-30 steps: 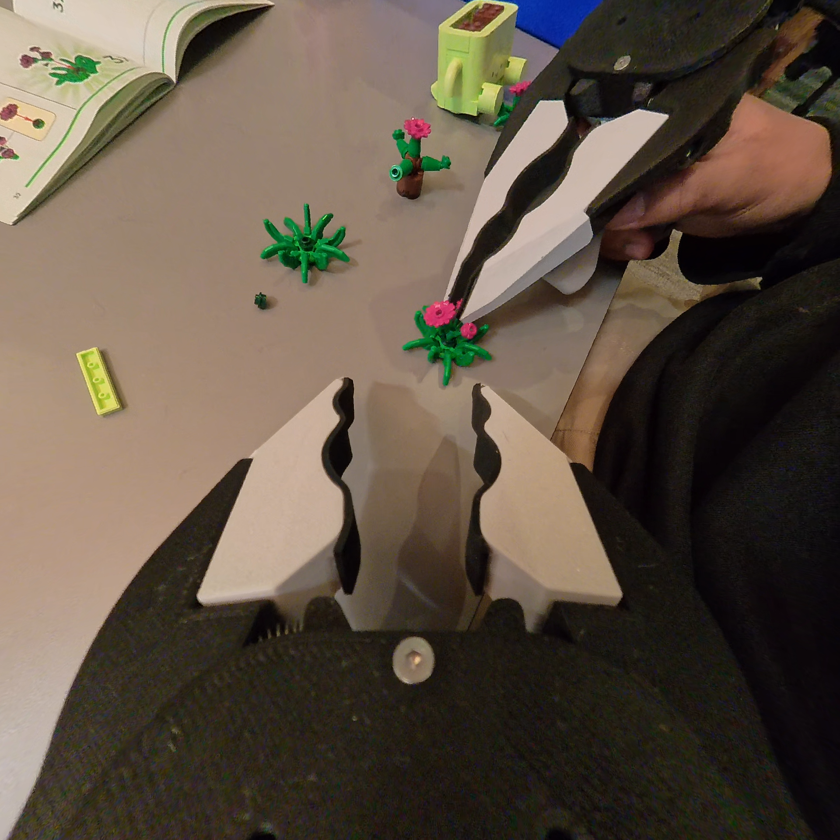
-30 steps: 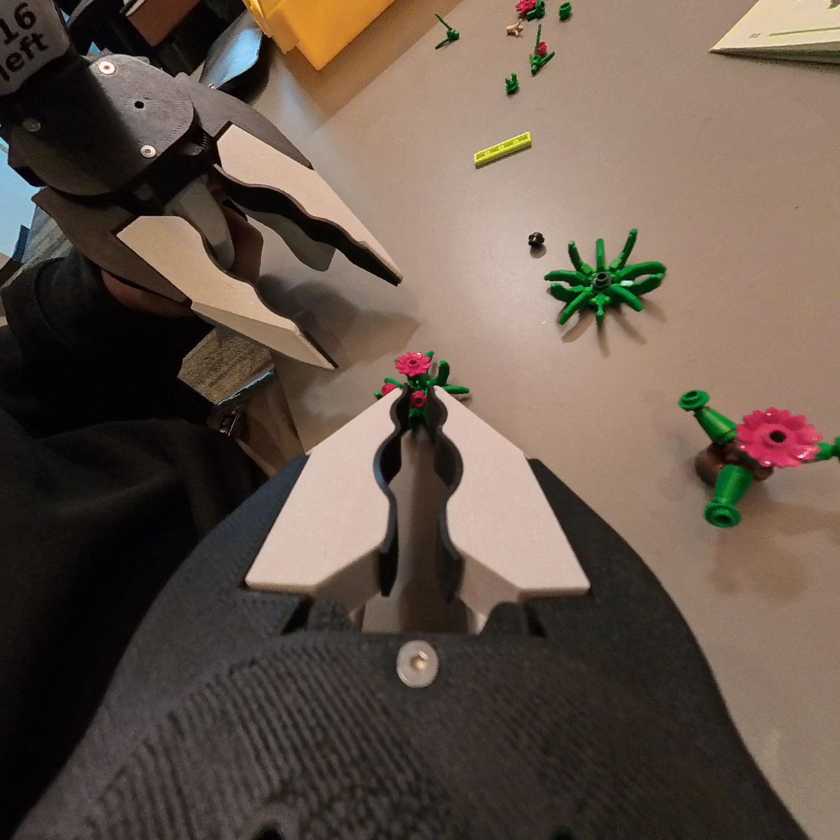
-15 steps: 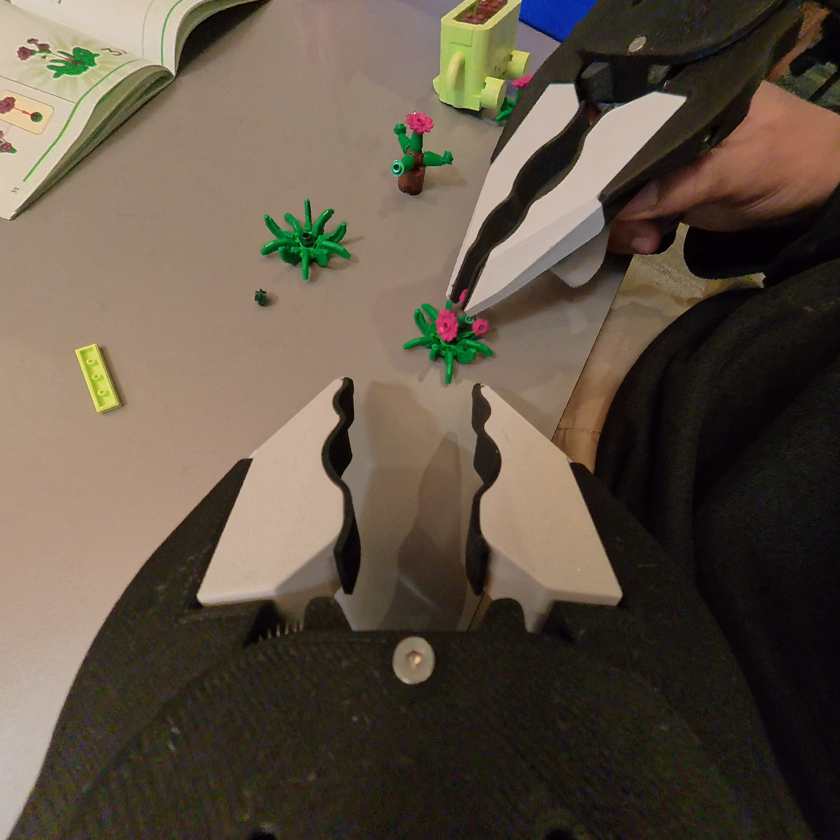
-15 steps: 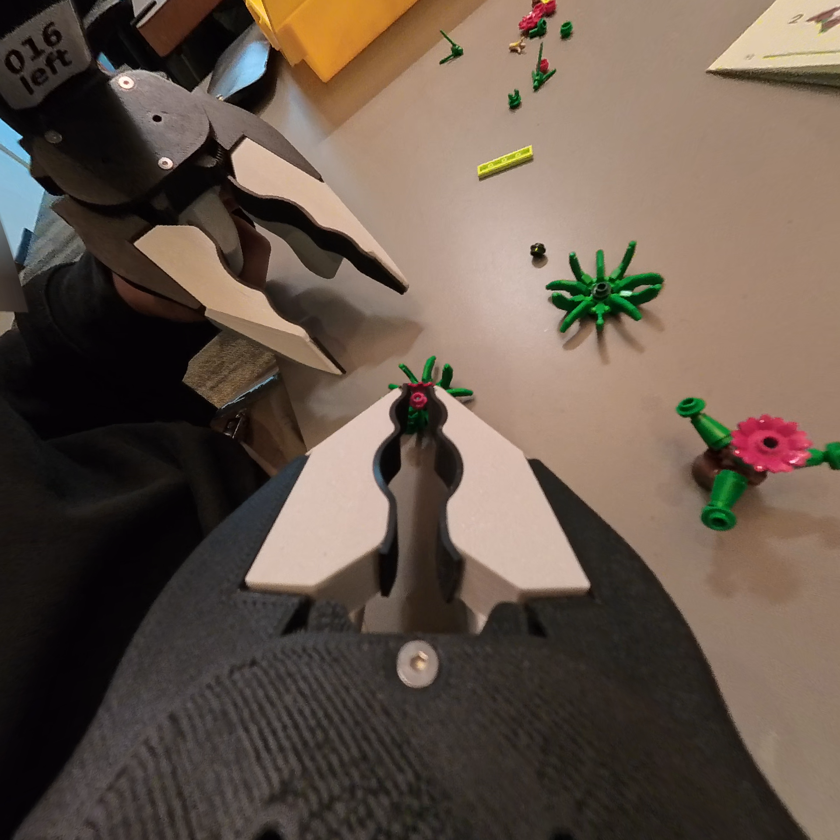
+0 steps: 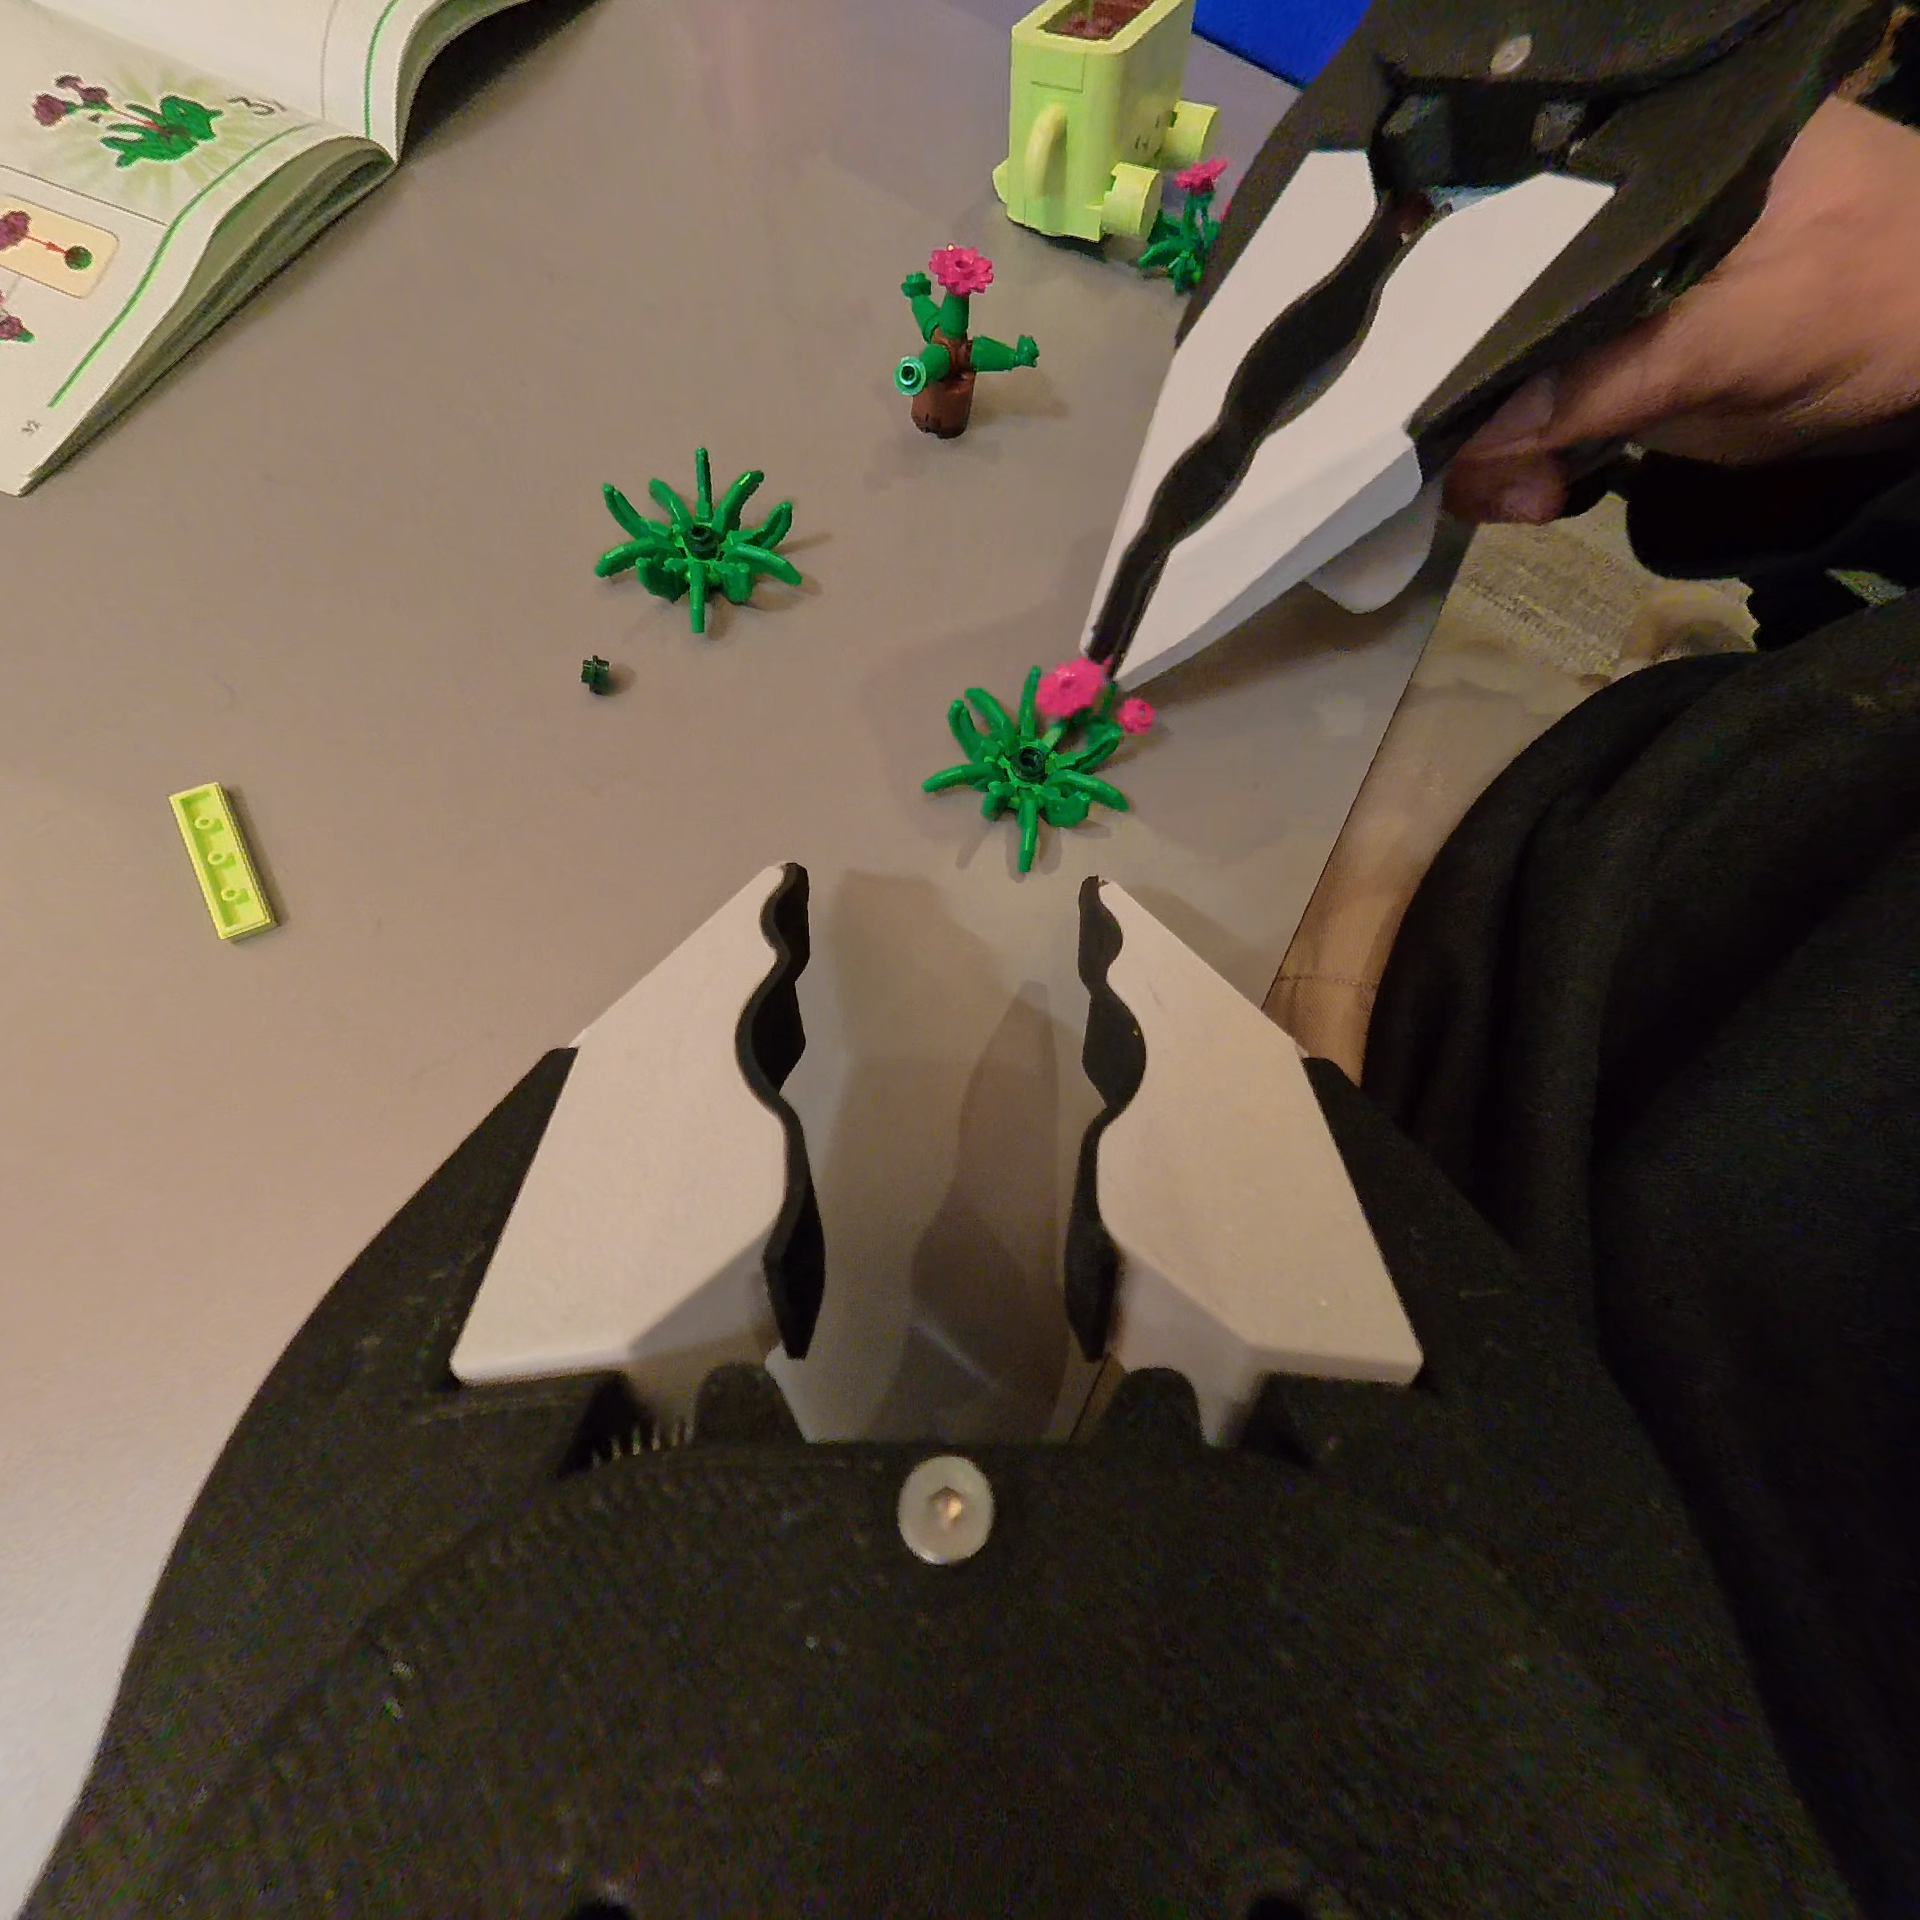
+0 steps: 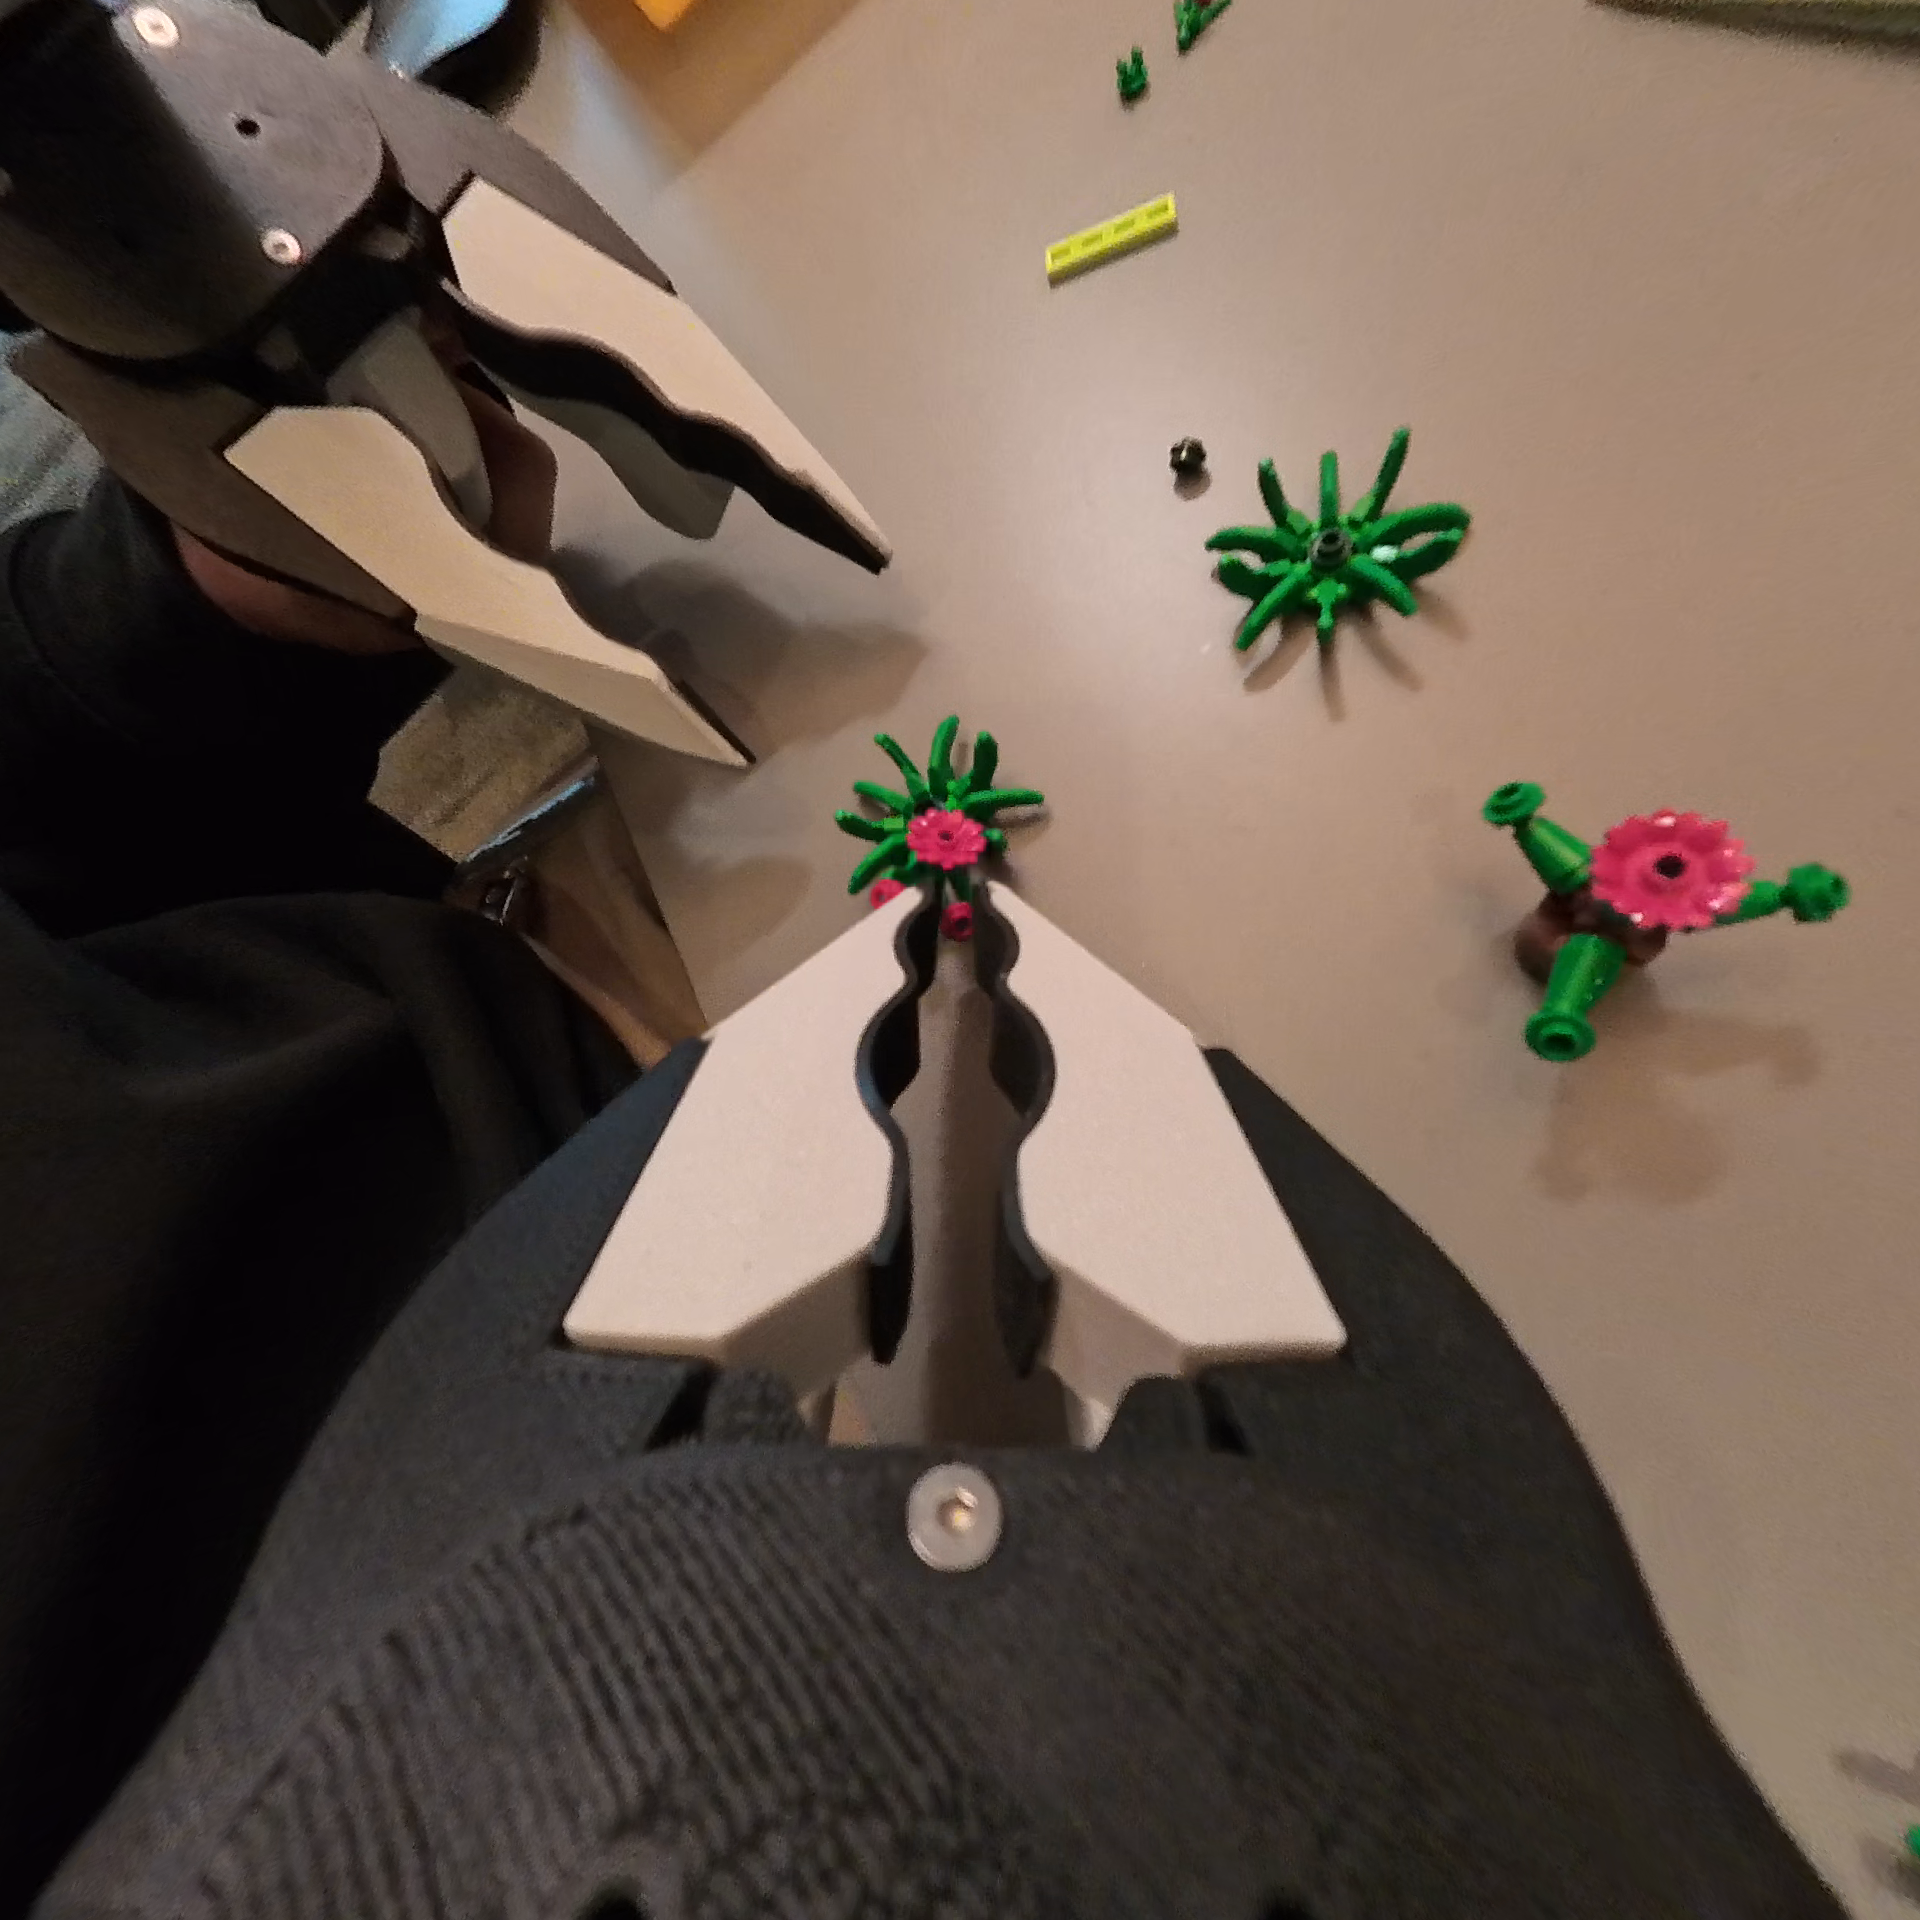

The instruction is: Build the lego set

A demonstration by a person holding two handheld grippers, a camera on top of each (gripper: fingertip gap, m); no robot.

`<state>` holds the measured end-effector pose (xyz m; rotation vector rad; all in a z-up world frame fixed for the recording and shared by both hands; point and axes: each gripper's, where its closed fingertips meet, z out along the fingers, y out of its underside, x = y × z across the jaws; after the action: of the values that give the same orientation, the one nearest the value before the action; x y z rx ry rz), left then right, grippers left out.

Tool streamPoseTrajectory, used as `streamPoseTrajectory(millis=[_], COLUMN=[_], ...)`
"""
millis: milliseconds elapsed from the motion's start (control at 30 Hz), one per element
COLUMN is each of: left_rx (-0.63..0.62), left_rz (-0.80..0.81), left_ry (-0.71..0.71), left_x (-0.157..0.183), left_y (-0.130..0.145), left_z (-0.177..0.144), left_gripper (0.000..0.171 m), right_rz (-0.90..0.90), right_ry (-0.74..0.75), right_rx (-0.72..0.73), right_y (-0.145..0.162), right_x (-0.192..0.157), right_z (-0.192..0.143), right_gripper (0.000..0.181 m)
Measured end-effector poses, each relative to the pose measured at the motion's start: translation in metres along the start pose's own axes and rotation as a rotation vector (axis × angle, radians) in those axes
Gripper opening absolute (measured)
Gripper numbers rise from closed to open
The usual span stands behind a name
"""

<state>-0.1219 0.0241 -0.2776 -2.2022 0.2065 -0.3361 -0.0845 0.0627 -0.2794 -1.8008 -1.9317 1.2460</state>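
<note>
A green leafy plant piece (image 5: 1023,774) lies on the grey table near its right edge, with a pink flower stem (image 5: 1075,686) standing on it. My right gripper (image 6: 958,902) is shut on this stem, with a small pink bud (image 6: 958,920) between its tips and the big flower (image 6: 943,837) just beyond. It also shows in the left wrist view (image 5: 1107,665), coming down from the upper right. My left gripper (image 5: 940,883) is open and empty, just short of the plant. It shows at upper left in the right wrist view (image 6: 810,660).
A second leafy plant (image 5: 698,545), a brown stem with green branches and a pink flower (image 5: 951,343), a lime plate (image 5: 221,860) and a small dark piece (image 5: 595,675) lie on the table. A lime pot (image 5: 1096,114) and an open booklet (image 5: 156,208) are farther off. The tips of one gripper are about 6 centimetres away from the tips of the other. The small dark piece (image 5: 595,675) is about 7 centimetres from my left fingertips. Seen from the right wrist view (image 6: 1189,457) as well.
The right gripper has shifted slightly over the leafy plant with the flower stem, and the big pink flower now stands up at its tips. The left gripper has stayed open and almost still.
</note>
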Motion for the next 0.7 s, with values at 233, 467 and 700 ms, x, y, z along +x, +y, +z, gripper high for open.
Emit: streamPoseTrajectory(millis=[233, 467, 700], left_rx=[-0.006, -0.008, -0.011], left_rz=[0.003, 0.004, 0.006], left_ry=[-0.004, -0.006, -0.008], left_x=[0.000, 0.000, 0.000], left_y=[0.001, 0.001, 0.002], left_z=[0.001, 0.001, 0.001], left_gripper=[0.051, 0.051, 0.051], right_rz=[0.002, -0.026, -0.141], right_ry=[0.029, 0.049, -0.002], right_rx=[-0.046, -0.099, -0.066], right_y=[0.016, 0.023, 0.012], right_x=[0.002, 0.004, -0.010], right_z=[-0.010, -0.019, -0.021], right_gripper=[0.005, 0.014, 0.021])
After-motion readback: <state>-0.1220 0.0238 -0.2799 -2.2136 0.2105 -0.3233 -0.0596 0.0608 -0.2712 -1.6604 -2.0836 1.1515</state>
